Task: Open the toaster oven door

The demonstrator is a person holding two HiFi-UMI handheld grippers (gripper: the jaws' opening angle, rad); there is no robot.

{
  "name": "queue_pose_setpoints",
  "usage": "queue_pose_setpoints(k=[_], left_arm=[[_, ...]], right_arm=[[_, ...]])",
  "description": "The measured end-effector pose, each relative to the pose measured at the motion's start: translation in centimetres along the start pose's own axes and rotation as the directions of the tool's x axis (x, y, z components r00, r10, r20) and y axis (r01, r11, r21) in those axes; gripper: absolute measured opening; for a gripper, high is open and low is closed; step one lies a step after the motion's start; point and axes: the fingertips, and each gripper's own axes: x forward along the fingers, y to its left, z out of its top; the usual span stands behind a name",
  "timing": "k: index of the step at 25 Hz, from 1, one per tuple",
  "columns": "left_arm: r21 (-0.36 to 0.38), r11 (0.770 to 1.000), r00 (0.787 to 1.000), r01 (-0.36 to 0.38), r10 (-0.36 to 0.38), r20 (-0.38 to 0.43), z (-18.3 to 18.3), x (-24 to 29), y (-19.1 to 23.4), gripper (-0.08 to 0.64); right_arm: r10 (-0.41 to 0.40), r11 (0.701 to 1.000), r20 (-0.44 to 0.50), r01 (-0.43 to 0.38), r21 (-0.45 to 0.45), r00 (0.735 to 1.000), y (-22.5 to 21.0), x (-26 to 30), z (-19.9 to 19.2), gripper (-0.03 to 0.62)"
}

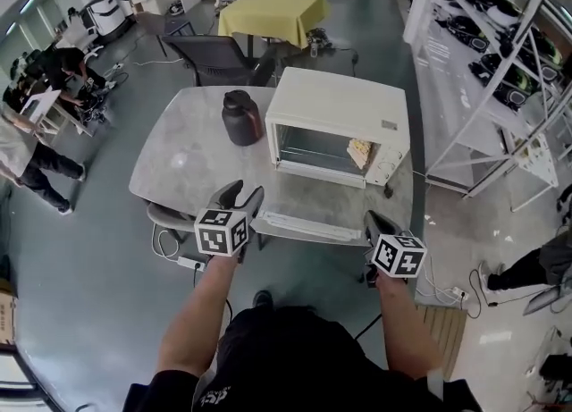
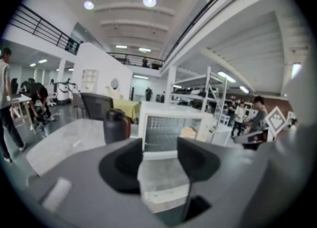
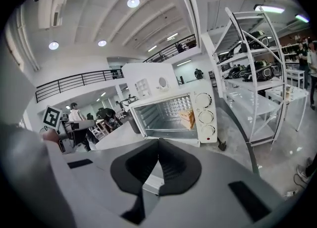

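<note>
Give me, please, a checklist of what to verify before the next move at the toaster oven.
1. Toaster oven door fully open: ok, it lies flat over the table.
2. Left gripper free: ok, its jaws are apart with nothing between them.
3. Right gripper free: ok, its jaws are together and hold nothing.
4. Both grippers off the door: ok, neither seems to touch it.
5. Bread slice in place: ok, it is inside the oven, at the right side.
6. Dark jug out of the way: ok, it is upright, left of the oven.
7. Oven switched off: cannot tell, the knobs are too small to read.
</note>
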Motion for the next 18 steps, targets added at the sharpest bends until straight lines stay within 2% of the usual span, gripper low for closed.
queue_pose_setpoints(k=[4, 7, 12, 18], left_arm=[[-0.031, 0.999, 0.996, 0.011, -0.009, 0.085, 3.6, -1.3, 1.0, 0.224], [-0.064, 0.997, 0.991, 0.042, -0.033, 0.132, 5.7, -2.3, 1.1, 0.215], [-0.001, 0.998, 0.982, 0.062, -0.061, 0.177, 8.6, -3.9, 2.0, 0.159], [0.068, 0.995, 0.977, 0.073, -0.085, 0.195, 10.0, -4.7, 3.0, 0.102]], right_arm=[[0.013, 0.999, 0.057, -0.01, -0.05, 0.998, 1.7, 0.2, 3.2, -0.006], [0.024, 0.999, 0.113, -0.019, -0.051, 0.993, 2.6, -0.2, 5.8, -0.006], [0.077, 0.995, 0.191, -0.062, -0.084, 0.979, 5.3, -0.6, 9.3, -0.008], [0.076, 0.996, 0.245, -0.063, -0.062, 0.967, 7.5, -0.9, 10.5, -0.008]])
